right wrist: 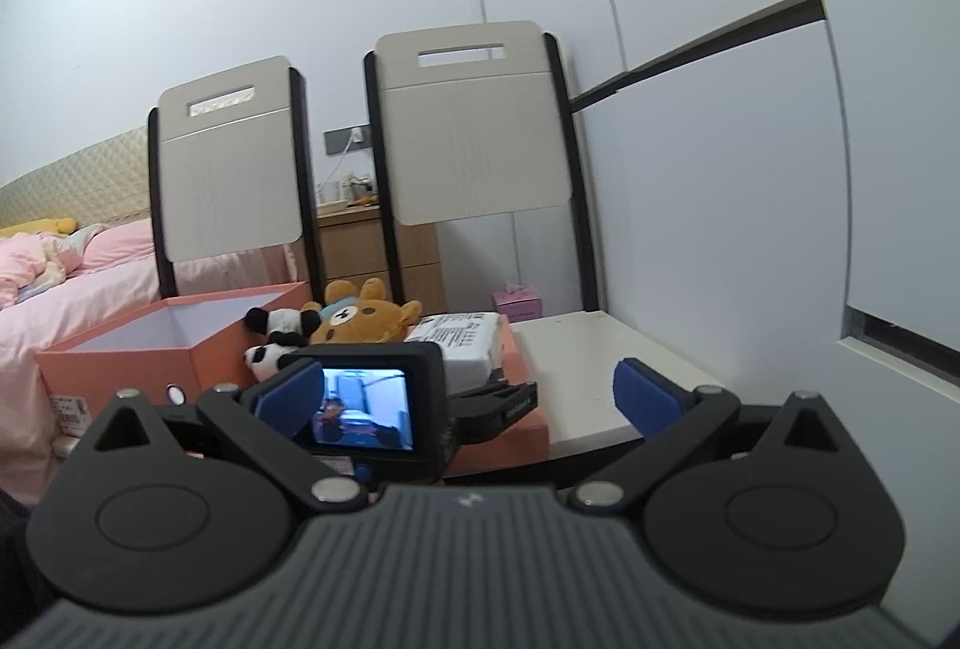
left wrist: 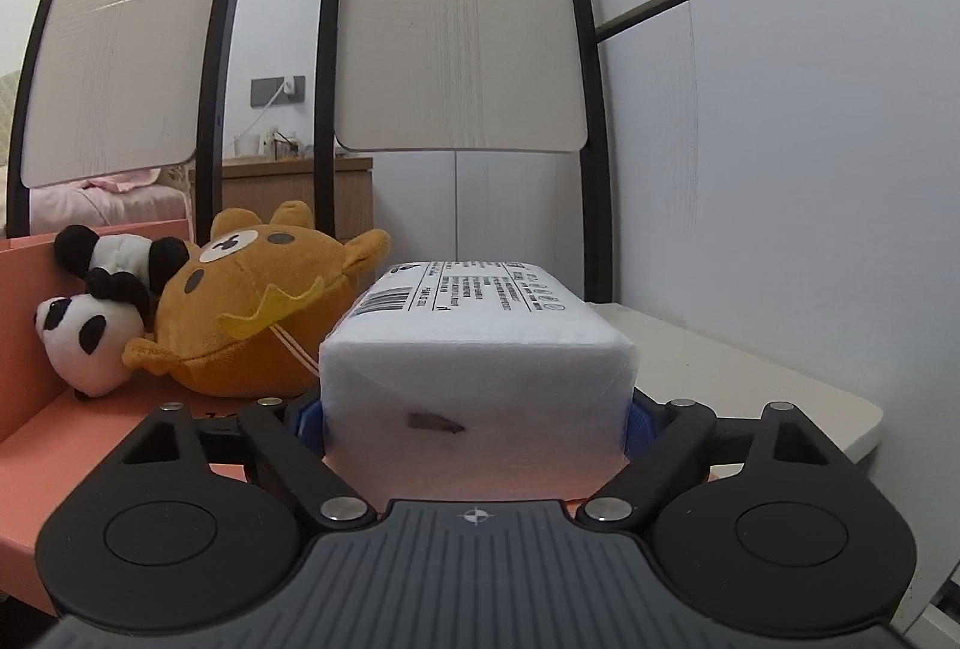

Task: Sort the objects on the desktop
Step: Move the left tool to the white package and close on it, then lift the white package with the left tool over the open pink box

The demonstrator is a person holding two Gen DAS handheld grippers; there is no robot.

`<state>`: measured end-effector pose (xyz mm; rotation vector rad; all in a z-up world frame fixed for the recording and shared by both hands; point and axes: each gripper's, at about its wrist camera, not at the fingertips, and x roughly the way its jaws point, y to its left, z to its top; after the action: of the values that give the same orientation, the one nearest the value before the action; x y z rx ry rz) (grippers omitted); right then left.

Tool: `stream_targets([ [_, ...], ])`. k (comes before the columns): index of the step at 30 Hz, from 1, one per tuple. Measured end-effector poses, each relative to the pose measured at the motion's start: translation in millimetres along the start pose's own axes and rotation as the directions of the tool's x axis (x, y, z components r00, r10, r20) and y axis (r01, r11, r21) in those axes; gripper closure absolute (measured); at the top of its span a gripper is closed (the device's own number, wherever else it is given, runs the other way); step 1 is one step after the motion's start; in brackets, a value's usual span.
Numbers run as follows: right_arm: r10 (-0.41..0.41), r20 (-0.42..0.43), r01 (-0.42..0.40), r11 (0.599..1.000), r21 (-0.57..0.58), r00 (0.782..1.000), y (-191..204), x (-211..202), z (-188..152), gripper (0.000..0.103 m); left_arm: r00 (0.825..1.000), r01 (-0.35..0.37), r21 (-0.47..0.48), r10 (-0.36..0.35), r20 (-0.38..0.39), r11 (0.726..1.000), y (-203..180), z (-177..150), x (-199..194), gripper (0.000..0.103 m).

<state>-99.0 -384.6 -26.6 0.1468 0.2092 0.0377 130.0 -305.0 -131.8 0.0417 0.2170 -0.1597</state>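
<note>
A white wrapped tissue pack (left wrist: 480, 349) with a printed label lies on a salmon box lid (left wrist: 78, 439). My left gripper (left wrist: 474, 421) is shut on it, one blue pad pressing each side of its near end. Left of the pack, a brown bear plush (left wrist: 258, 301) and a panda plush (left wrist: 90, 343) lie on the same lid. In the right wrist view my right gripper (right wrist: 468, 400) stands open with nothing between its blue pads, behind the left gripper's camera body (right wrist: 366, 409). Beyond that camera body are the pack (right wrist: 465, 343), the bear (right wrist: 360, 322) and the panda (right wrist: 276, 343).
An open salmon box (right wrist: 150, 349) stands left of the lid. The white table (right wrist: 588, 367) runs to the right, up against a white wall. Two chair backs (right wrist: 474, 126) stand behind the table. A pink bed (right wrist: 72, 277) and a wooden cabinet (right wrist: 354, 247) lie beyond.
</note>
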Motion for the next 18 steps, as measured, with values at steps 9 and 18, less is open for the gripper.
stream_targets([
  [9, 0.029, -0.018, -0.03, 0.999, -0.032, 0.999, 17, 6, 0, 0.0, 0.999, 0.032, -0.016, -0.033, -0.03, 0.999, 16, 11, -10, 0.016],
  [18, 0.03, -0.001, -0.03, 0.999, -0.038, 1.0, 29, 7, 1, 0.0, 0.996, 0.082, 0.033, -0.083, 0.018, 0.996, 29, 43, -35, 0.016],
])
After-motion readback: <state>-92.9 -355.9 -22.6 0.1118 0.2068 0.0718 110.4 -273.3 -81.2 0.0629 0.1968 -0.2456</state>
